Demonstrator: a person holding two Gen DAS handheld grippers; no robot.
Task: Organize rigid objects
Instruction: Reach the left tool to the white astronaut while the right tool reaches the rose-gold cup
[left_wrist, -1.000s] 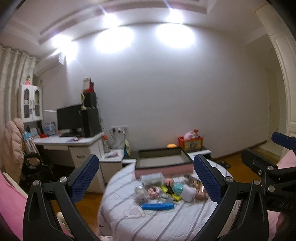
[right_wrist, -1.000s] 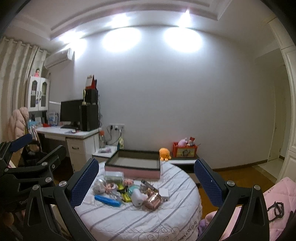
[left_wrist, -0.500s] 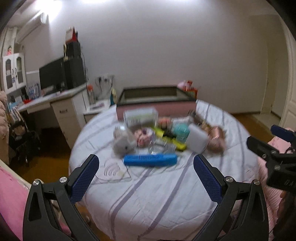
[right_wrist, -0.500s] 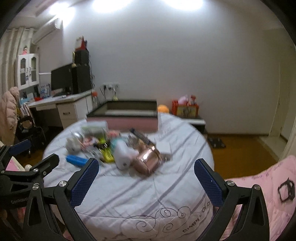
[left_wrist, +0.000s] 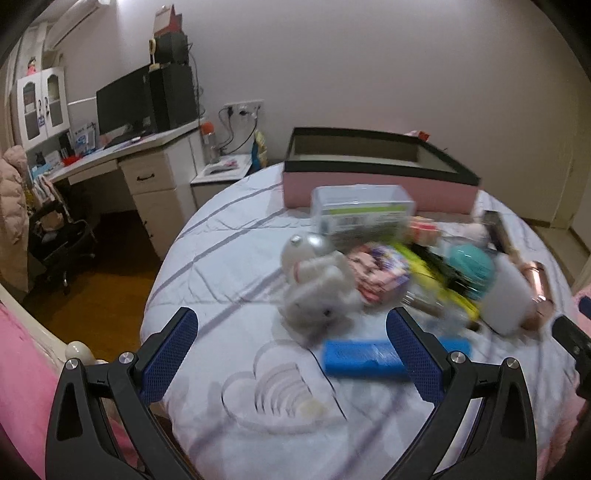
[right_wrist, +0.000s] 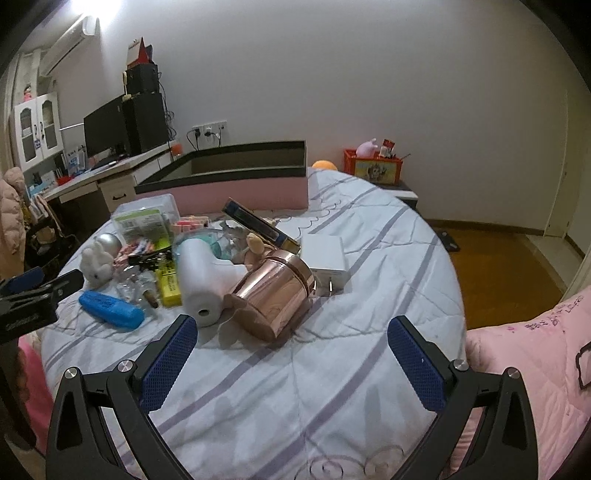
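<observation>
A heap of small objects lies on the round bed (right_wrist: 332, 369): a rose-gold cup (right_wrist: 273, 291) on its side, a white roll-shaped device (right_wrist: 201, 277), a blue case (left_wrist: 365, 358) (right_wrist: 110, 309), a white charger block (right_wrist: 327, 258), a clear plastic box (left_wrist: 360, 210), a white rabbit toy (left_wrist: 317, 291). Behind them stands an empty pink box with a black rim (left_wrist: 376, 188) (right_wrist: 229, 184). My left gripper (left_wrist: 295, 358) is open above the near bed surface, short of the blue case. My right gripper (right_wrist: 291, 362) is open in front of the cup, holding nothing.
A white desk with monitor and speakers (left_wrist: 140, 110) stands left of the bed. A pink quilt (right_wrist: 524, 369) lies at the right, with wooden floor (right_wrist: 498, 266) beyond. A red crate of toys (right_wrist: 373, 166) sits on a low cabinet by the wall.
Both grippers have tilted down and come closer to the bed; the heap of objects now fills the views. Both stay open and empty.
</observation>
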